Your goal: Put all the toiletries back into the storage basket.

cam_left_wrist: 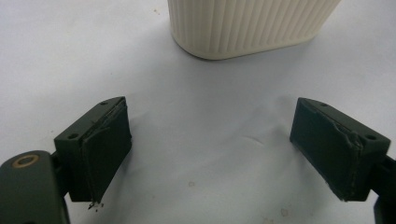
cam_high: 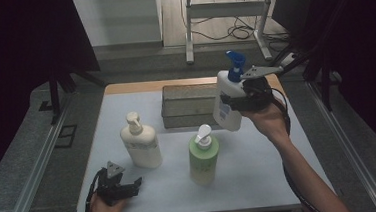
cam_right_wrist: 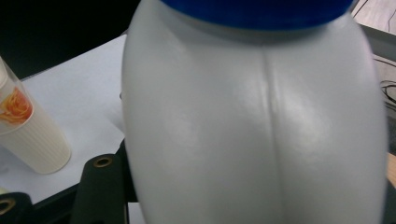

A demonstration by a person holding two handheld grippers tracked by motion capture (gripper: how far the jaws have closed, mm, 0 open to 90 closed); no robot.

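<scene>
**Holding the white pump bottle by its smooth waist**

Lifting the white bottle with the blue pump in my right gripper, I keep it above the bench, at the right of the mesh tray. My right jaws are closed on its body. The plastic looks smooth and rounded, so I judge it slippery and perhaps heavy if full; a hold at mid-body seems safest. My left gripper rests near, jaws wide apart and empty, before the cream bottle.
</scene>
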